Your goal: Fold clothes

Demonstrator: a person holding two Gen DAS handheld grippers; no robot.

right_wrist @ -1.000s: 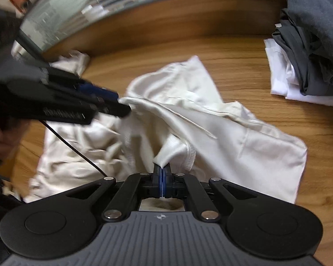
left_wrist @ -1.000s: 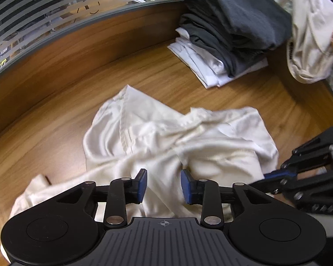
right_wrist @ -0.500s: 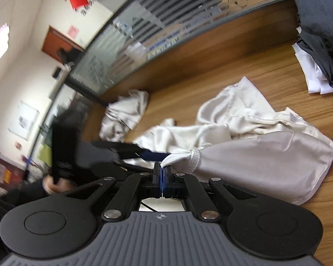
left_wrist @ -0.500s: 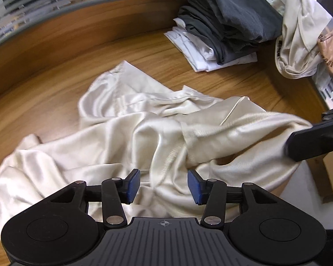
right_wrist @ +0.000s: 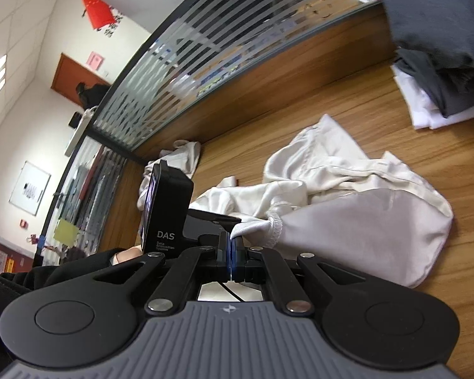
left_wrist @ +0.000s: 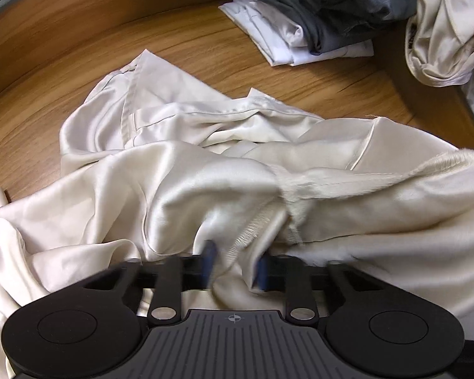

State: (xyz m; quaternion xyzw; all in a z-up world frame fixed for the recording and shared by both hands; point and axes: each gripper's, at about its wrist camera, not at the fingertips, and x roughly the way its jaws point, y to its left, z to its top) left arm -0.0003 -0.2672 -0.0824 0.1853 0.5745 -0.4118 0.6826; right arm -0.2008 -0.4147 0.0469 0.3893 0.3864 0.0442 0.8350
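A crumpled cream satin garment lies spread on the wooden table. My left gripper is open, its blue pads blurred, with a seamed fold of the garment lying between them. My right gripper is shut on a hemmed edge of the same garment and holds it lifted off the table. In the right wrist view the left gripper's body sits just left of my fingers.
A stack of folded grey and white clothes sits at the back right, also in the right wrist view. A loose cream garment is heaped beside it. Another pale cloth lies by the frosted glass partition.
My right gripper has lifted the garment's edge up and right. My left gripper has moved forward into the cloth and its jaws have narrowed around a fold.
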